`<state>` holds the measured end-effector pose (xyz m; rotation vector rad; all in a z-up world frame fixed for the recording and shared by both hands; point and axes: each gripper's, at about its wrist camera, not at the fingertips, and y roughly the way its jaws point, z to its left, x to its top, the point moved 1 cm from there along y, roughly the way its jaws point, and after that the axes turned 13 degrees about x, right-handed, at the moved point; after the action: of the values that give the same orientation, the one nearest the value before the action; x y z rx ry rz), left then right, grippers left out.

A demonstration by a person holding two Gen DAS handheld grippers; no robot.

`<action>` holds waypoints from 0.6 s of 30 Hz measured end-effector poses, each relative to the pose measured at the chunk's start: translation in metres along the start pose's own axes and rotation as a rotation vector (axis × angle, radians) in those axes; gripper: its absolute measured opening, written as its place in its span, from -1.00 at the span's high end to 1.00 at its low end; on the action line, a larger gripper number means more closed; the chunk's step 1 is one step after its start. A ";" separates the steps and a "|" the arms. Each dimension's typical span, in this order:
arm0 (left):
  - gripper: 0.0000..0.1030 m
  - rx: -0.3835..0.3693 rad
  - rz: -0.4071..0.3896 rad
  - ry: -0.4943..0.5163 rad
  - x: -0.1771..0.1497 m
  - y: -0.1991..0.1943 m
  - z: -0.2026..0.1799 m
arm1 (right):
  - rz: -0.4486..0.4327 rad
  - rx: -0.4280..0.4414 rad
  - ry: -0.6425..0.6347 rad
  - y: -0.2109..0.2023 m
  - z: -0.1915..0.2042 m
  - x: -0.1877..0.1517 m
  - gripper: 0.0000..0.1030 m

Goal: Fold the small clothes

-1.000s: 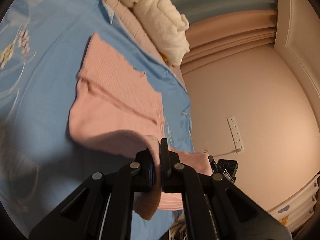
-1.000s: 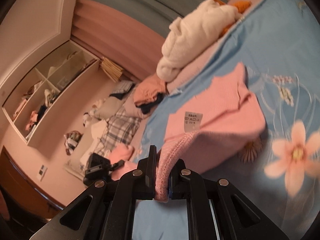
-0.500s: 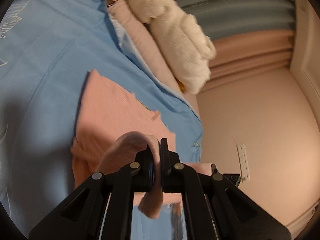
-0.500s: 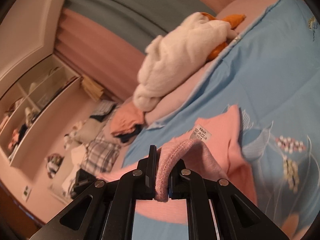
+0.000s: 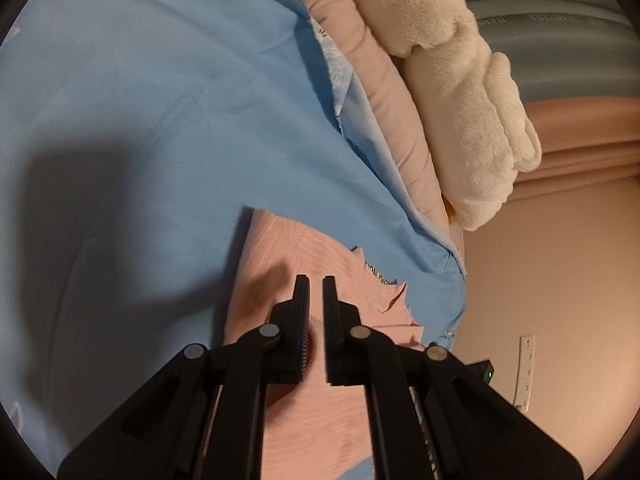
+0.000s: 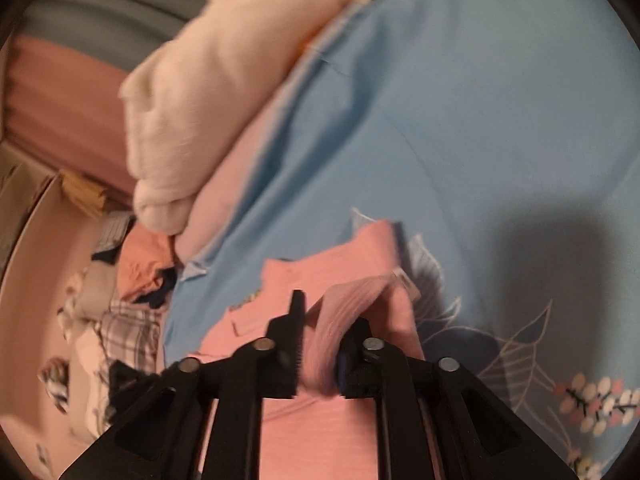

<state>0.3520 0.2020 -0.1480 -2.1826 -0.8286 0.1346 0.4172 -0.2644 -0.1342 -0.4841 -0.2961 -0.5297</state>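
Now the pink garment lies on the blue bed sheet, near the edge of the bed. The left gripper is over it with a small gap between its jaws and nothing between them; it is released. Its black frame hides the lower part of the cloth. In the right wrist view the picture is blurred. The right gripper has its jaws apart, and a ribbed fold of the pink garment passes between them. Whether the cloth is really pinched, I cannot tell. A white label at the fold is too smeared to read. Beyond the sheet lies a cream plush blanket on a pink pillow. A pile of clothes beside the bed is hard to make out.
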 end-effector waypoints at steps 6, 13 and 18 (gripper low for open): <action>0.40 -0.033 -0.004 0.078 -0.023 -0.026 0.004 | 0.001 0.055 -0.006 -0.025 0.005 -0.012 0.14; 0.45 -0.035 0.056 0.130 -0.042 -0.006 -0.009 | 0.062 0.058 -0.025 -0.030 0.008 -0.034 0.14; 0.93 0.034 0.106 0.162 -0.047 0.015 -0.017 | 0.088 0.010 -0.057 -0.016 0.013 -0.038 0.45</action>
<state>0.3293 0.1559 -0.1547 -2.1732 -0.6154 0.0234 0.3751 -0.2540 -0.1327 -0.5007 -0.3303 -0.4289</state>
